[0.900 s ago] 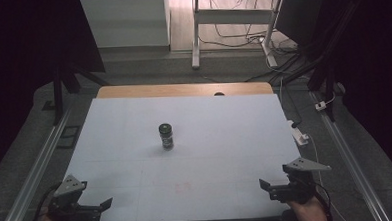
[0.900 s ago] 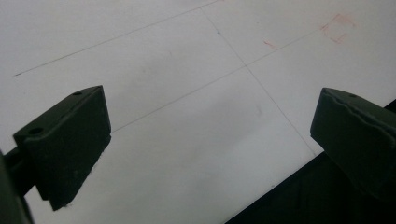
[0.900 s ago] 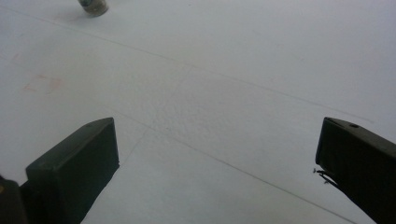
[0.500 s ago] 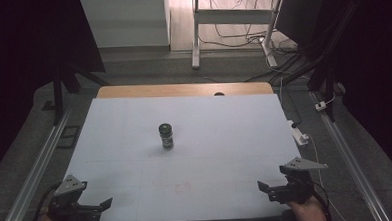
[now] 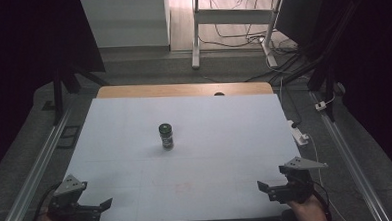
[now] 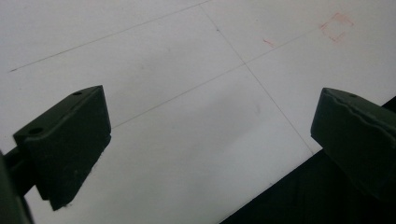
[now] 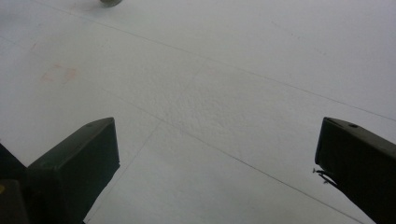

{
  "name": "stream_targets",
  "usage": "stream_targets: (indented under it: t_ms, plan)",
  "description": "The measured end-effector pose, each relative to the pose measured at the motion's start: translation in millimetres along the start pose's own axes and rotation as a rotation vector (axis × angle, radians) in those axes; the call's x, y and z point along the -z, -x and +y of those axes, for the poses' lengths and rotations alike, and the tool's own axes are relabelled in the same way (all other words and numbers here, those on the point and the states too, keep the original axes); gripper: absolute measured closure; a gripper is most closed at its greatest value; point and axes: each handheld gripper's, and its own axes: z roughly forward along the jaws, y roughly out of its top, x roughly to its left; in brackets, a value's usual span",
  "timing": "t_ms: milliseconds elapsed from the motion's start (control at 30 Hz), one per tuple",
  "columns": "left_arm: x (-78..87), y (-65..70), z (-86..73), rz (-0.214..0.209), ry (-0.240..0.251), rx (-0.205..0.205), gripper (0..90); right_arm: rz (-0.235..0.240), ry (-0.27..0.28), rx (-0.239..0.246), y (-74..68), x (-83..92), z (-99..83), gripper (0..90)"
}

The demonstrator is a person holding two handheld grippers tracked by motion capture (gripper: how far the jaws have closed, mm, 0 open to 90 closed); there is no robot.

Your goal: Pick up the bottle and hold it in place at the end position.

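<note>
We have not yet begun the real work. The small dark jar (image 5: pixel 166 136) stands upright near the middle of the white tabletop (image 5: pixel 224 124), a little left of centre in the high view, untouched. Our left hand-held gripper (image 5: pixel 100 207) sits at the lower left corner and our right hand-held gripper (image 5: pixel 264 188) at the lower right, both well apart from the jar, jaws wide and empty. Reaching, grasping and moving the jar all remain, as we judge it.
</note>
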Motion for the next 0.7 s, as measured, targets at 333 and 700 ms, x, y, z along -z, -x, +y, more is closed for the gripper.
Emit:
stream_targets:
  t_ms: [333, 700]
  plan:
    - [1.0, 8.9, 5.1, -0.022, 0.005, -0.022, 0.0, 0.004, -0.016, 0.008, -0.6, -2.1, 0.9, 0.0]
    - [-0.7, 5.7, 8.5, -0.055, 0.036, -0.018, 0.0, 0.009, -0.027, 0.012, -0.9, -3.0, 1.2, 0.0]
